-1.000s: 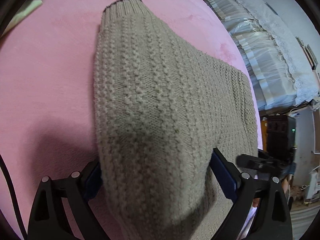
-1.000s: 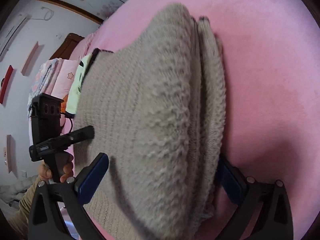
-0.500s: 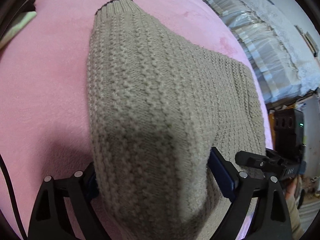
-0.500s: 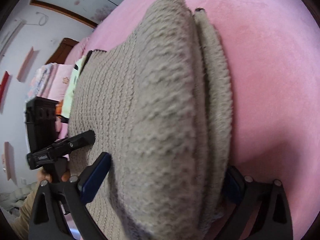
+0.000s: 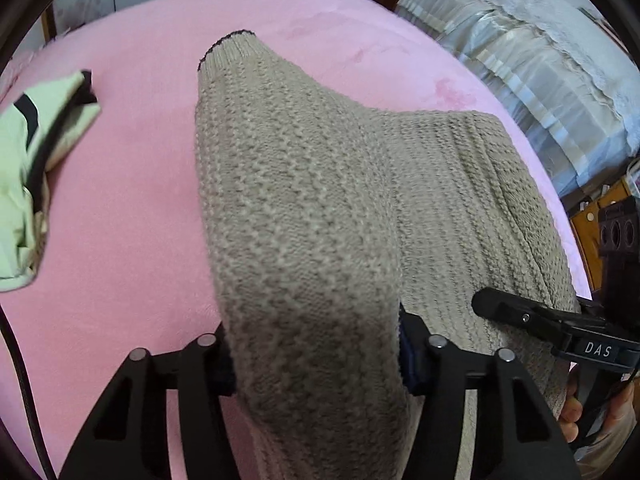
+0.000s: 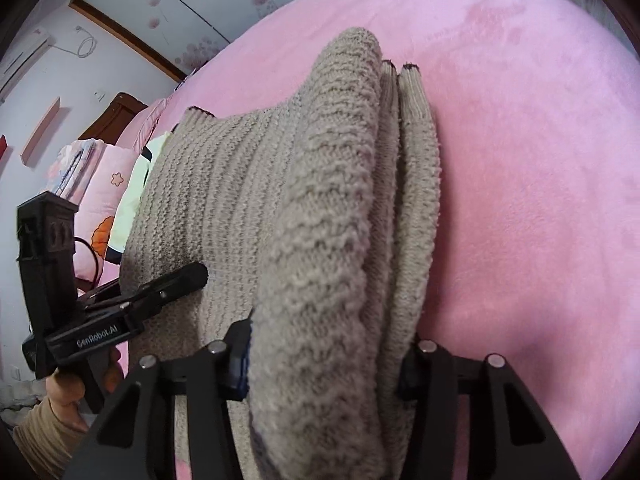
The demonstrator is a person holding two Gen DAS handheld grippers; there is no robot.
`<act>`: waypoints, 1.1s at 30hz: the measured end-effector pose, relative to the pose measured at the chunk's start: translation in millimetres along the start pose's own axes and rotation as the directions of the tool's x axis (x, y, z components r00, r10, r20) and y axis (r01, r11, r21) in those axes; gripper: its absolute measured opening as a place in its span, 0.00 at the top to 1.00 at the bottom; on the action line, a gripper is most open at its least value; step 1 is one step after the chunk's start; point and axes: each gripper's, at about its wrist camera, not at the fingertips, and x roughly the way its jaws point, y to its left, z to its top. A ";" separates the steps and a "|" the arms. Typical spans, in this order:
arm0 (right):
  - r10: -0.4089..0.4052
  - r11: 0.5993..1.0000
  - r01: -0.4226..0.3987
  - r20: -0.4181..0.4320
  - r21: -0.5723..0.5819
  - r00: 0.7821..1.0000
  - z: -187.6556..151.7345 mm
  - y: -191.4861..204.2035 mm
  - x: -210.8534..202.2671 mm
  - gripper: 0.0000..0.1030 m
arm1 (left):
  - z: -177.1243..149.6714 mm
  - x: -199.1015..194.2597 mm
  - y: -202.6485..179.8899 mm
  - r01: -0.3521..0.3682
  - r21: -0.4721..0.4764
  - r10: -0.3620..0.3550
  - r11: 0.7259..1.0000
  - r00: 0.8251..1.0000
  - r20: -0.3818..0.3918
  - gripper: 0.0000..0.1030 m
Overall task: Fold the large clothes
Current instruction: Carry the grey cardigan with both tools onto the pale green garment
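A beige knit sweater lies on a pink bed cover. My left gripper is shut on a thick fold of the sweater, which drapes up over its jaws. My right gripper is shut on another folded edge of the sweater, with several layers stacked between its jaws. A ribbed cuff with a dark rim points away from me. The right gripper also shows at the right edge of the left wrist view, and the left gripper shows at the left of the right wrist view.
A pale green garment with black trim lies on the bed to the left. A white lace-covered bed or sofa stands beyond the right edge. Pink patterned bedding is piled at the headboard.
Both grippers have closed tighter on the sweater folds and lifted, tilting the views up. The green garment has come into the left wrist view.
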 end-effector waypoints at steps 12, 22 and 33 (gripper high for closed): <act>0.126 0.992 -0.126 0.049 0.010 0.991 -71.4 61.1 -76.8 0.54 | -54.5 -129.4 18.9 0.035 0.017 -0.035 0.999 0.999 0.018 0.48; 0.224 0.967 -0.223 -0.010 -0.121 0.975 -83.9 191.0 -85.3 0.54 | -80.3 -245.7 110.8 0.000 -0.045 0.002 0.999 0.999 0.042 0.48; 0.291 0.935 -0.285 -0.002 -0.213 0.957 20.6 345.8 -15.4 0.54 | 36.9 -321.4 258.4 -0.152 0.006 0.151 0.988 0.987 0.050 0.47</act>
